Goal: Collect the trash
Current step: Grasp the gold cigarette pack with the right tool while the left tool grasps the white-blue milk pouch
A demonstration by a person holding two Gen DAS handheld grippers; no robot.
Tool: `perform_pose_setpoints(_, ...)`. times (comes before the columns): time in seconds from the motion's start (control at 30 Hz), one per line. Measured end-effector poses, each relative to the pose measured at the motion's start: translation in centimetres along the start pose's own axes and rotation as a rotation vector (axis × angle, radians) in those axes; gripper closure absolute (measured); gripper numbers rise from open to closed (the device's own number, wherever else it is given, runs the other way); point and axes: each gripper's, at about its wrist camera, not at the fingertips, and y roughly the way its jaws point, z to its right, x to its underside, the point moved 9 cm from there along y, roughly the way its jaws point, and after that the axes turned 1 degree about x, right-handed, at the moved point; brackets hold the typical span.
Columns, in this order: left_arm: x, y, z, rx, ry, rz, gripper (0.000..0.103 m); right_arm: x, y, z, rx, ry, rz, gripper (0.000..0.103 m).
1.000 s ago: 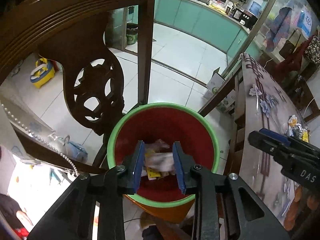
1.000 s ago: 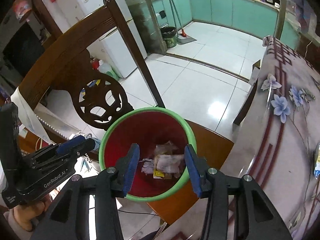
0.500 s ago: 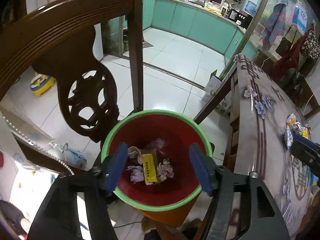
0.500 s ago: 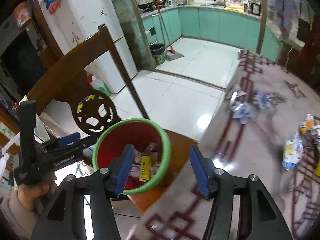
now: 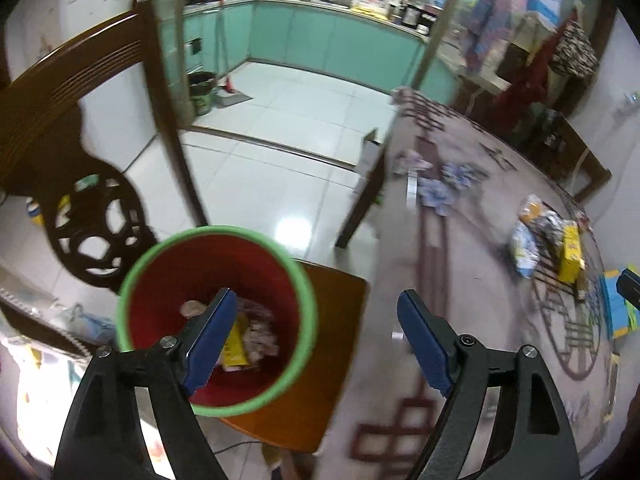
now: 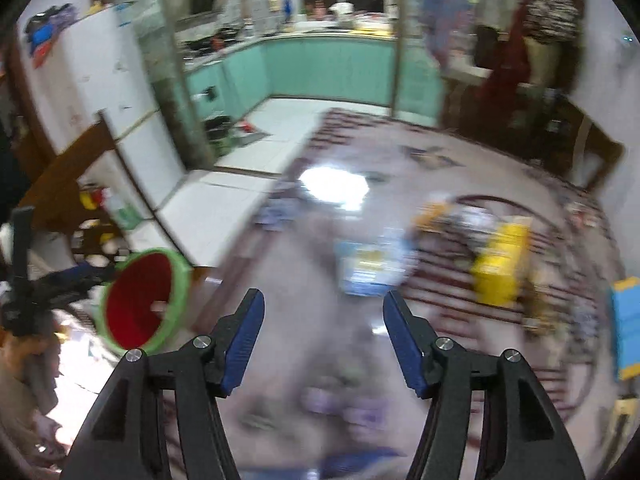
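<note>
A red bin with a green rim (image 5: 216, 316) stands on a wooden chair seat (image 5: 332, 360) beside the table; crumpled wrappers (image 5: 256, 336) lie inside it. It also shows in the right wrist view (image 6: 140, 300) at far left. My left gripper (image 5: 316, 340) is open and empty, above the bin's right rim. My right gripper (image 6: 324, 340) is open and empty over the table, in a blurred view. Trash lies on the table: a yellow packet (image 5: 570, 252) (image 6: 500, 264) and a blue-white wrapper (image 5: 524, 244) (image 6: 372, 268).
The table (image 5: 460, 320) has a patterned glossy cloth. A carved dark wooden chair back (image 5: 80, 168) rises left of the bin. A blue box (image 6: 626, 332) sits at the table's right edge. White tiled floor and teal kitchen cabinets lie beyond.
Both grippers have opened wider and swung right, from over the bin toward the table. The left one released trash into the bin. The right wrist view is now motion-blurred.
</note>
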Motion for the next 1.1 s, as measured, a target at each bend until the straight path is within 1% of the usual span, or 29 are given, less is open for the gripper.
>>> perform_pose_setpoints(0.07, 0.3, 0.1, 2.4, 0.021, 0.022, -0.003, 0.021, 0.5, -0.3, 4.2, 0.061, 0.013, -0.004, 0.042)
perform_pose_setpoints(0.1, 0.6, 0.1, 4.0, 0.033, 0.040, -0.005, 0.021, 1.0, -0.5, 7.3, 0.106, 0.023, -0.008, 0.042)
perform_pose_setpoints(0.2, 1.2, 0.4, 7.6, 0.052, 0.081, -0.013, 0.021, 2.0, -0.7, 14.1, 0.185, 0.056, -0.024, 0.042)
perform_pose_setpoints(0.23, 1.5, 0.4, 9.0, 0.057, 0.094, -0.014, 0.021, 2.3, -0.7, 16.2, 0.199, 0.074, -0.029, 0.042)
perform_pose_setpoints(0.27, 1.8, 0.5, 10.4, 0.061, 0.104, -0.016, 0.021, 2.6, -0.4, 18.8, 0.209, 0.101, -0.035, 0.042)
perform_pose_setpoints(0.37, 2.7, 0.8, 13.9, 0.076, 0.120, -0.026, 0.021, 3.0, 1.2, 24.3, 0.220, 0.153, -0.056, 0.042)
perform_pose_setpoints(0.47, 3.5, 1.1, 17.1, 0.080, 0.139, -0.036, 0.021, 3.6, 4.3, 27.8, 0.178, 0.189, -0.105, 0.042)
perform_pose_setpoints(0.53, 4.0, 1.1, 18.8, 0.081, 0.147, -0.041, 0.021, 4.0, 6.9, 28.8, 0.142, 0.201, -0.145, 0.042)
perform_pose_setpoints(0.63, 4.6, 1.5, 21.1, 0.085, 0.154, -0.061, 0.021, 5.0, 11.1, 29.5, 0.126, 0.193, -0.219, 0.042)
perform_pose_setpoints(0.7, 4.5, 1.4, 22.3, 0.085, 0.160, -0.059, 0.021, 5.3, 13.3, 30.0, 0.106, 0.210, -0.251, 0.042)
perform_pose_setpoints(0.8, 4.1, 1.7, 24.0, 0.078, 0.176, -0.055, 0.020, 5.6, 15.3, 30.3, 0.073, 0.246, -0.277, 0.041)
perform_pose_setpoints(0.83, 4.0, 2.0, 24.4, 0.075, 0.180, -0.056, 0.020, 5.3, 15.4, 30.4, 0.082, 0.237, -0.252, 0.043)
perform_pose_setpoints(0.87, 3.8, 2.3, 24.8, 0.073, 0.183, -0.057, 0.020, 5.0, 15.6, 30.4, 0.074, 0.232, -0.246, 0.056)
perform_pose_setpoints(0.93, 3.2, 3.3, 25.4, 0.067, 0.184, -0.063, 0.020, 4.7, 15.8, 30.3, 0.046, 0.240, -0.232, 0.060)
perform_pose_setpoints(0.97, 2.7, 3.9, 25.7, 0.067, 0.182, -0.064, 0.020, 4.5, 15.5, 30.3, 0.012, 0.260, -0.218, 0.060)
perform_pose_setpoints(1.0, 2.4, 4.3, 26.0, 0.069, 0.182, -0.062, 0.020, 4.3, 15.2, 30.3, -0.004, 0.268, -0.200, 0.061)
perform_pose_setpoints(1.1, 1.1, 6.8, 26.7, 0.073, 0.190, -0.063, 0.020, 4.0, 13.6, 29.6, -0.023, 0.275, -0.156, 0.061)
